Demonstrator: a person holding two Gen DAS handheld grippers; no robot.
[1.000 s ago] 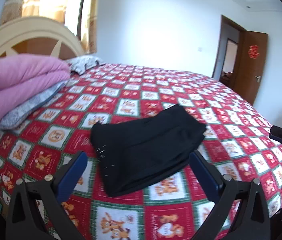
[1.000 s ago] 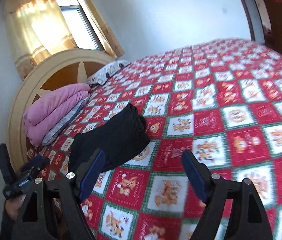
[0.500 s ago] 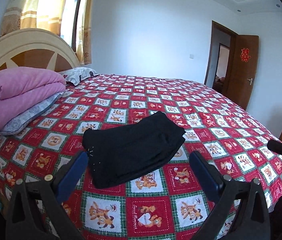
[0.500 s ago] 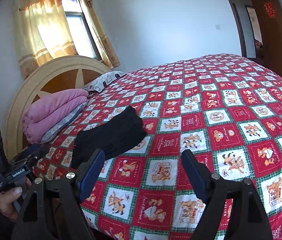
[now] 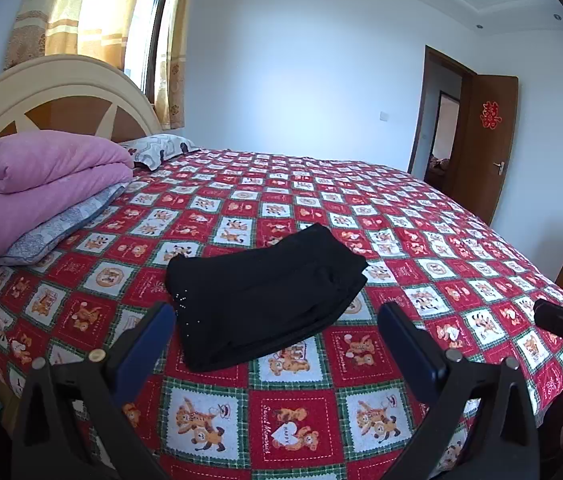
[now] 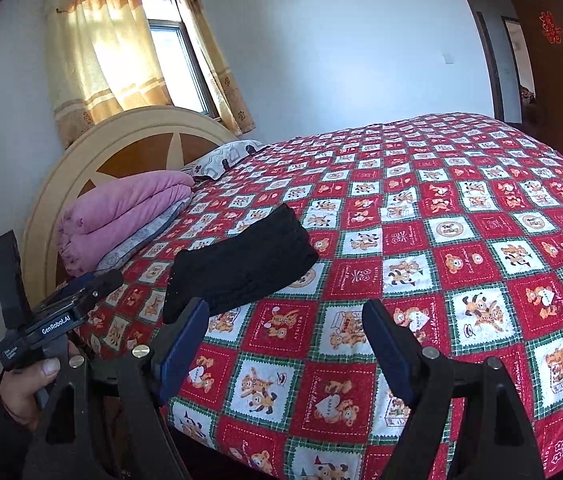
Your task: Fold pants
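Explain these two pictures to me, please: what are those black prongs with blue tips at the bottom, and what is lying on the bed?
There is no robot here. A person holds a two-finger gripper in each hand, and each gripper carries a wide-angle camera looking forward along its fingers. One picture comes from the left gripper, the other from the right gripper; the prongs are their fingers with blue pads. Both stand open and hold nothing. In the right view you can also see the person's left hand gripping the other tool. On the red patterned bedspread lie black pants, already folded into a compact bundle. By the headboard sit a folded pink quilt and a pillow.
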